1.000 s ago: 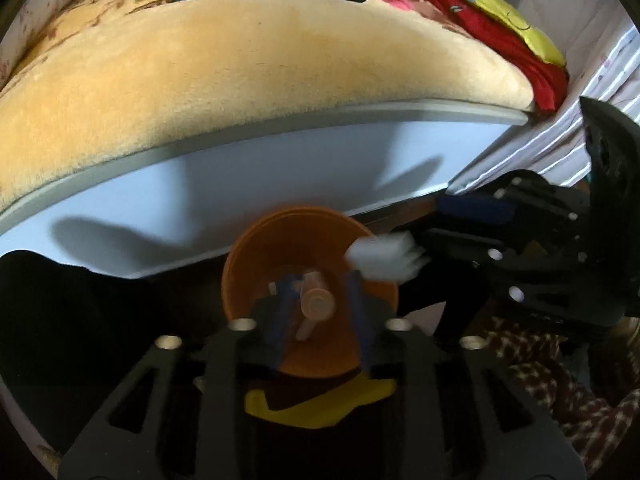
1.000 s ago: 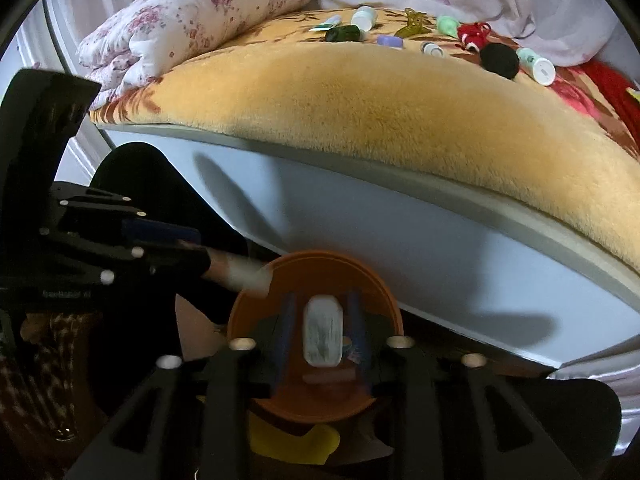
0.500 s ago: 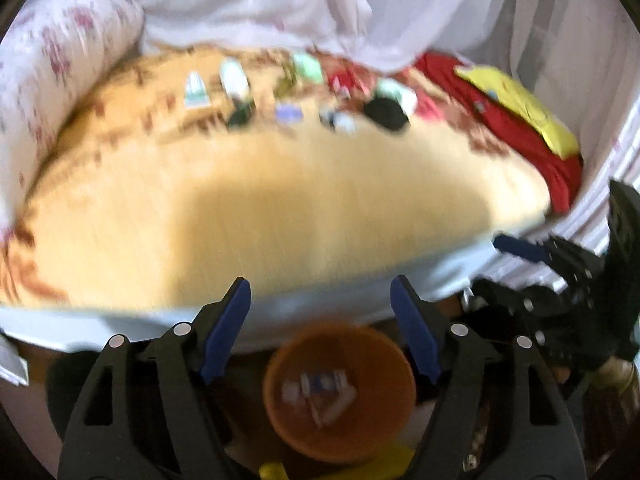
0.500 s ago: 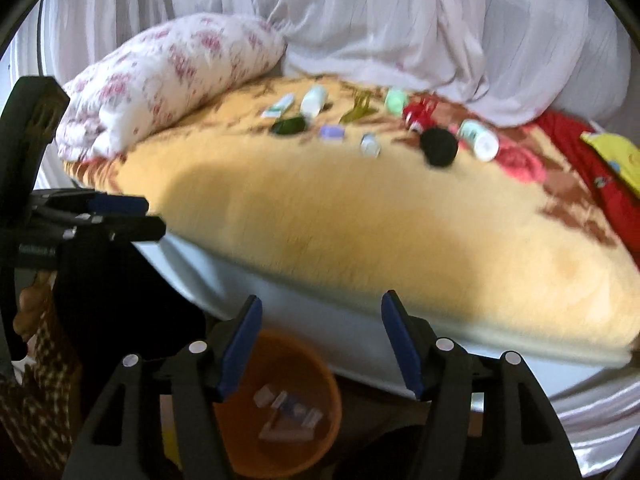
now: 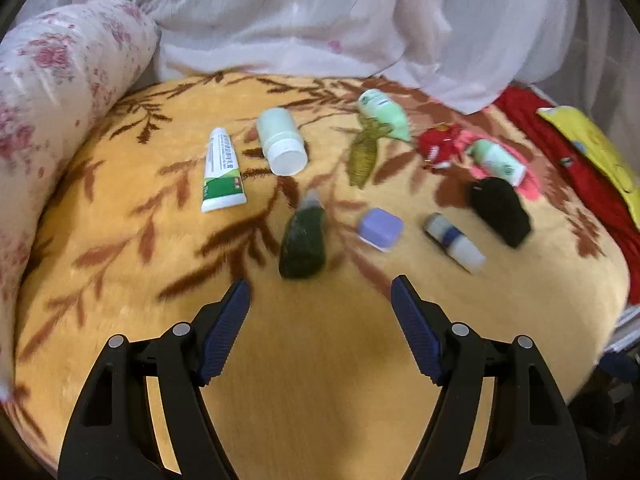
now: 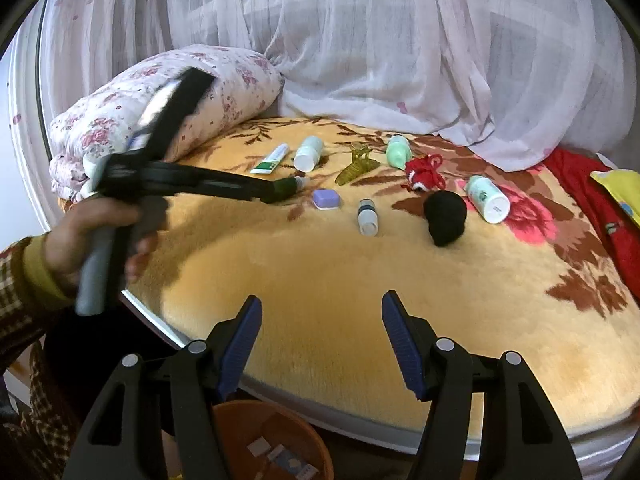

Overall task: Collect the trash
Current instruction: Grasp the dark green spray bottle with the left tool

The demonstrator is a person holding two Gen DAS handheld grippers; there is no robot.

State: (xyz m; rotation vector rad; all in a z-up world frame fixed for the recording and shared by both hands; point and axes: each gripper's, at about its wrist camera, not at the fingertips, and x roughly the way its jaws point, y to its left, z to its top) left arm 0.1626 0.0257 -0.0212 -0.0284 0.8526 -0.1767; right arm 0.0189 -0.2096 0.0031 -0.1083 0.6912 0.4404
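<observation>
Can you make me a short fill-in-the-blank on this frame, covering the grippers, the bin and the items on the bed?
1. Both the left gripper and the right gripper have their jaws ____.
2. The bin below the bed's edge is coloured ____.
3. The toothpaste tube lies on the ____ blanket.
4. The left gripper reaches toward the dark ____ bottle.

Missing words: open; orange; yellow; green

Non-task stuff: fuzzy orange-yellow blanket with brown leaf print (image 5: 320,360) covering the bed. Rolled white quilt with pink floral print (image 5: 52,92) along its left edge. Sheer white netting curtain (image 6: 360,40) hanging behind, hem bunched on the blanket's far side. Red cloth (image 6: 592,192) draped over the right edge, flat yellow pouch (image 5: 592,148) lying on top of it. Pink flower motif (image 6: 528,216) woven into the blanket on the right. White bed frame rim (image 6: 360,412) under the blanket's near edge.
</observation>
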